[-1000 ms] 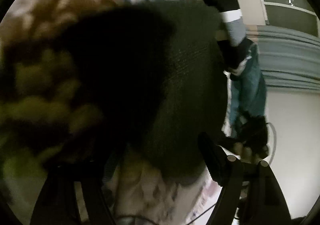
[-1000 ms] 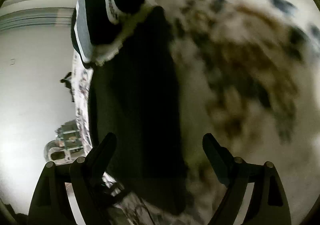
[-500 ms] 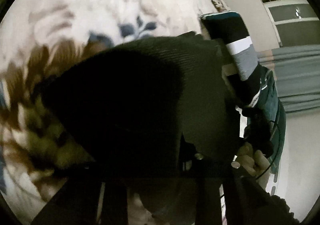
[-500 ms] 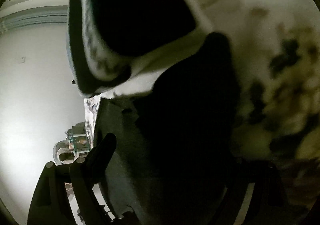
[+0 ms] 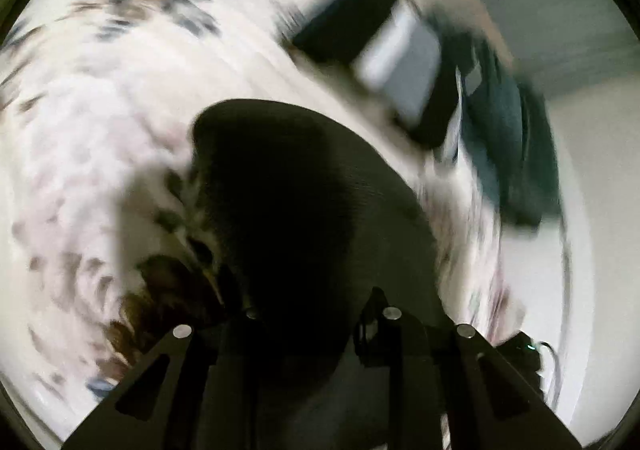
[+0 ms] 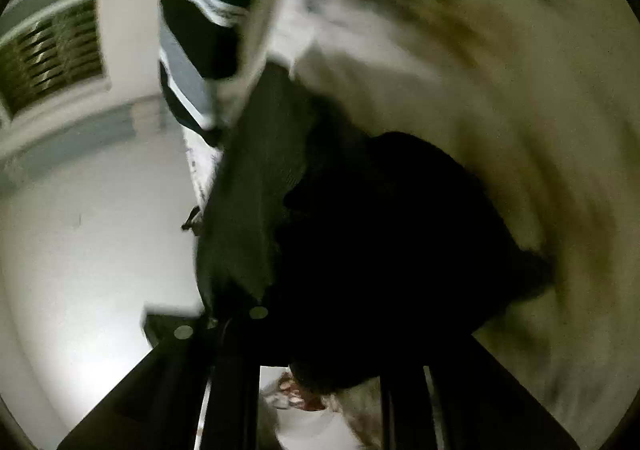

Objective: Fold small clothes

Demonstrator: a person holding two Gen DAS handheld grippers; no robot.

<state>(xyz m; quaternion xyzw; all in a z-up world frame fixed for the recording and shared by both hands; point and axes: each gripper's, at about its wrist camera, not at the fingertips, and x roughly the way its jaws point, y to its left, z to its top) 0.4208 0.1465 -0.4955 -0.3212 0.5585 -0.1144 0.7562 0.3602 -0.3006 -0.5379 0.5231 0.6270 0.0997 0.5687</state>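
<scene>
A dark knit garment hangs lifted over the floral bedspread. My left gripper is shut on its edge, fabric bunched between the fingers. In the right wrist view the same dark garment fills the centre, and my right gripper is shut on it, with its right finger hidden behind the cloth. Both views are blurred by motion.
A folded stack of dark, white and grey striped clothes lies further along the bedspread, with a teal piece beside it; the stack also shows in the right wrist view. A white wall and a window grille lie beyond the bed.
Both grippers went from open to shut on the dark garment. They have lifted and swung it, so it hangs bunched off the bedspread instead of lying flat.
</scene>
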